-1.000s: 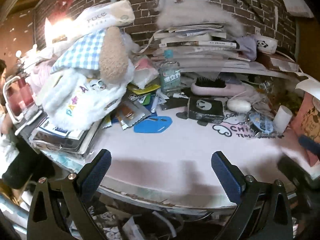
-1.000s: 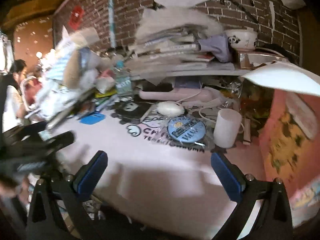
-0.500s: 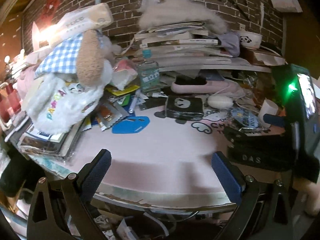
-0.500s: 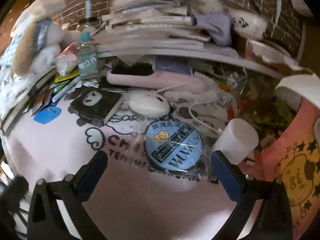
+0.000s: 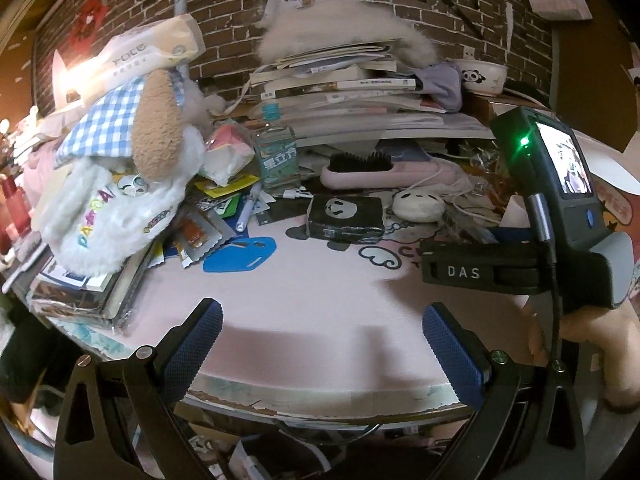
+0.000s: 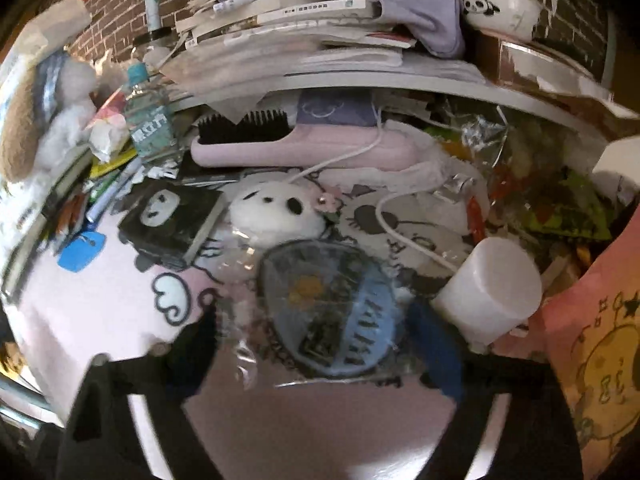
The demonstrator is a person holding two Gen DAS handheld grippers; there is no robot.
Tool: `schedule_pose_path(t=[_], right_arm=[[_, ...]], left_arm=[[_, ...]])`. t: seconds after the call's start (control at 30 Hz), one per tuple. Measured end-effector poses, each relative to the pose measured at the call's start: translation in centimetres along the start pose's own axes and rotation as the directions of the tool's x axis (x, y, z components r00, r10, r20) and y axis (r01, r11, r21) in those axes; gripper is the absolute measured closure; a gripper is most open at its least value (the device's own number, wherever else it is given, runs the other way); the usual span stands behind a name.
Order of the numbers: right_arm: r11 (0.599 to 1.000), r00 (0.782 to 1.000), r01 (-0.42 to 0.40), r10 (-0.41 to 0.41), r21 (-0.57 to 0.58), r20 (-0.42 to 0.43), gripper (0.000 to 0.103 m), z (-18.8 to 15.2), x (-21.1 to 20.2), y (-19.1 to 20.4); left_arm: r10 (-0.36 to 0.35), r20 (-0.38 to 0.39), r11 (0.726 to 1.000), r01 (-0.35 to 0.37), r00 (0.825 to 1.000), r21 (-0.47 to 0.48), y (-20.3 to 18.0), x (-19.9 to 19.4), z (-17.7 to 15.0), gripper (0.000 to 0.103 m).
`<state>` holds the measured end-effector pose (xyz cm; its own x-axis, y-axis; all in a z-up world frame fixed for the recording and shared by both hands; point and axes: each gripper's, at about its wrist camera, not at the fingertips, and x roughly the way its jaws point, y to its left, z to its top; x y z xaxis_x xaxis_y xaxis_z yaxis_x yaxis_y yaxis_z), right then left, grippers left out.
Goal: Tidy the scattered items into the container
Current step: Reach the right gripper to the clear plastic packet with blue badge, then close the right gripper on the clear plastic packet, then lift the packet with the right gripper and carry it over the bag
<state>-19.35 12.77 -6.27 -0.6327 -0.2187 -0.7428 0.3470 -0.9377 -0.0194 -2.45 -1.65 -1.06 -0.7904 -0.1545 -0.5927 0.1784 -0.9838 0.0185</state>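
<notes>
Left wrist view: the left gripper (image 5: 322,338) hangs with jaws spread wide and empty above the near edge of the pink desk mat (image 5: 304,292). Far left, a plush dog (image 5: 132,168) leans on a heap of books; a blue card (image 5: 242,255) and a black panda-print box (image 5: 346,218) lie mid-mat. At right the right gripper's body, marked DAS, reaches in over the mat, with the person's hand (image 5: 588,328) on its grip. No clear container shows in this view.

Right wrist view: blurred, the right gripper (image 6: 316,340) has its jaws parted on either side of a round blue badge in a clear wrapper (image 6: 330,308), not yet clamped on it. A white cup (image 6: 490,292) stands just right of the badge, and a white panda plush (image 6: 276,212) lies beyond it.

Judging by this, the step in hand is reaching for the badge. Next comes squeezing the thin, slippery wrapper, then finding the container, which I cannot identify.
</notes>
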Motion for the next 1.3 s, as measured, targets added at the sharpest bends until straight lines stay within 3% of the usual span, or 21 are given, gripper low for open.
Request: schedule_pose_path(t=[0.13,0.27,0.37,0.83,1.3], right_arm=[[1.0,1.0,-0.013,0.013,-0.01,0.004,0.031,-0.1,-0.3,-0.5],[0.999,0.999,-0.032,0.032,-0.027,0.01,0.048,-0.2,-0.7,-0.6],[0.998,0.999,-0.044,0.044,-0.039,0.021,0.068,-0.4,-0.9,-0.8],[0.991,0.991,-0.094,0.102,-0.096,0.089,0.078,-1.4,-3.3,0.4],[0.969,0.958,-0.158,0.198,-0.192,0.209,0.088,-1.1,-8.6,2.9]], left_arm=[[-0.001,-0.002,1.0,0.001,1.0,-0.008,-0.1,0.0,-0.1,0.003],[-0.013,-0.007,1.0,0.013,1.0,-0.007,-0.3,0.2,-0.2,0.003],[-0.017,-0.007,1.0,0.017,1.0,-0.002,-0.5,0.2,-0.3,0.003],[-0.017,-0.011,1.0,0.017,1.0,-0.008,-0.2,0.2,-0.3,0.003],[-0.026,-0.026,1.0,0.025,0.999,-0.016,-0.2,0.7,-0.4,0.003]])
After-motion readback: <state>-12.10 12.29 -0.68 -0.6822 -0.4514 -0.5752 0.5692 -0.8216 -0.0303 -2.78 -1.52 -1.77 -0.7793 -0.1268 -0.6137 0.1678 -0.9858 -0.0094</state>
